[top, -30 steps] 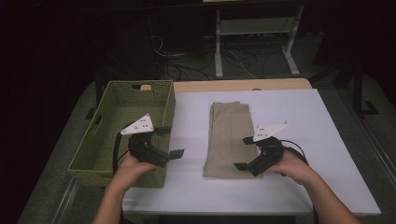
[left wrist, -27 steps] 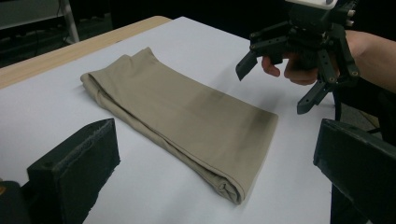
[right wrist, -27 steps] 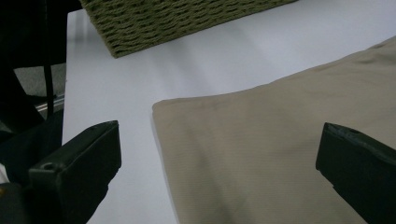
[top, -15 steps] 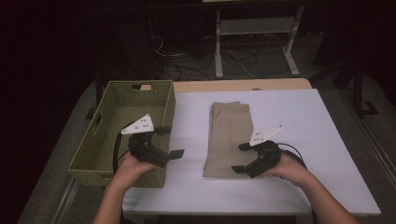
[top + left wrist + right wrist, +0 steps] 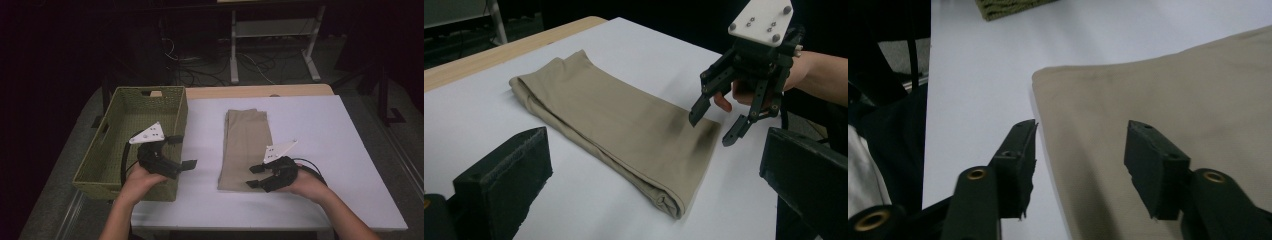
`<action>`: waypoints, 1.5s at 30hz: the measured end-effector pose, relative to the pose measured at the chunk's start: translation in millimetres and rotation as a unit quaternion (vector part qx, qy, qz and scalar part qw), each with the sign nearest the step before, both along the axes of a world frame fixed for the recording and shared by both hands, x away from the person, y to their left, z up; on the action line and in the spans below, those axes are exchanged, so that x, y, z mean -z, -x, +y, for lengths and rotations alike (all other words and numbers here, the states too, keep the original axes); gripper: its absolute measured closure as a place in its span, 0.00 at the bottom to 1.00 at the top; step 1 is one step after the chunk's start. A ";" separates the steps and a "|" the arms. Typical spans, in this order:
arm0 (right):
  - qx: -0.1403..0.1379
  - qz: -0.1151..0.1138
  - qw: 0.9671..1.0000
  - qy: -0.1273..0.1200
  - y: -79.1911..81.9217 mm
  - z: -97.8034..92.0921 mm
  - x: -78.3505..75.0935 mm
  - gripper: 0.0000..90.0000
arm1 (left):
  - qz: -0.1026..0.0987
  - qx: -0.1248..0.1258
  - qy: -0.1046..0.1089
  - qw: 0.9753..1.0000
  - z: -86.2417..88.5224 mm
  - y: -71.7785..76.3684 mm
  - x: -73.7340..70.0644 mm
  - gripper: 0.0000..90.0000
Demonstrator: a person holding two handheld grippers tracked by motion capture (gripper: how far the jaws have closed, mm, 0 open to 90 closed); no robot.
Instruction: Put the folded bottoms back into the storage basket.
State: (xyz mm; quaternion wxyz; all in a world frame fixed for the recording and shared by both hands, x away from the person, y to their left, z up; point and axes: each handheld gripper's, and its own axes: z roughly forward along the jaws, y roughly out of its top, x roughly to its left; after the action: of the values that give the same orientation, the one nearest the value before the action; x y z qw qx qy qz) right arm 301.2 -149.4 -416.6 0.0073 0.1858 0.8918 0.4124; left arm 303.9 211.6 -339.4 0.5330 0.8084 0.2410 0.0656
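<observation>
A folded tan cloth (image 5: 245,142) lies lengthwise in the middle of the white table (image 5: 320,130). My right gripper (image 5: 253,177) hovers open at the cloth's near right corner; in the right gripper view one jaw is over the bare table beside the cloth's edge (image 5: 1048,105) and the other is over the fabric. My left gripper (image 5: 183,151) is held open, with nothing in it, at the near right corner of the green woven basket (image 5: 107,150). It points across at the cloth (image 5: 614,120), and the left gripper view shows the right gripper (image 5: 714,125) above the cloth's end.
The basket stands along the table's left edge, and nothing shows inside it. A wooden strip (image 5: 260,91) borders the far side of the table. Beyond it are metal stand legs (image 5: 272,42) and cables on a dark floor.
My right gripper has shifted a little left and nearer, over the near end of the cloth. The left gripper has stayed where it was.
</observation>
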 end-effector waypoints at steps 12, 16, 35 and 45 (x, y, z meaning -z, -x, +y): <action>-0.011 0.007 1.000 0.025 1.5 7.7 11.2 0.60 | 0.000 0.000 0.000 1.000 0.2 -0.2 0.0 0.01; -0.017 0.003 0.999 0.036 0.8 11.3 16.5 0.61 | 0.000 0.001 0.001 1.000 0.3 -0.3 0.1 0.01; -0.028 -0.041 0.996 0.079 4.4 19.6 28.5 0.57 | 0.003 -0.001 0.001 1.000 0.4 -0.6 0.1 0.01; -0.035 -0.095 0.989 0.104 10.7 22.0 29.9 0.68 | 0.003 -0.001 0.001 1.000 0.2 -0.5 0.1 0.01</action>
State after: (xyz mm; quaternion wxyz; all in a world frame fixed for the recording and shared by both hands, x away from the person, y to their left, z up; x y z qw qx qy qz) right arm 290.6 -127.4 -446.5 0.0961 0.1125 0.9311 0.3335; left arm 304.4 211.8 -339.6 0.5328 0.8079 0.2437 0.0637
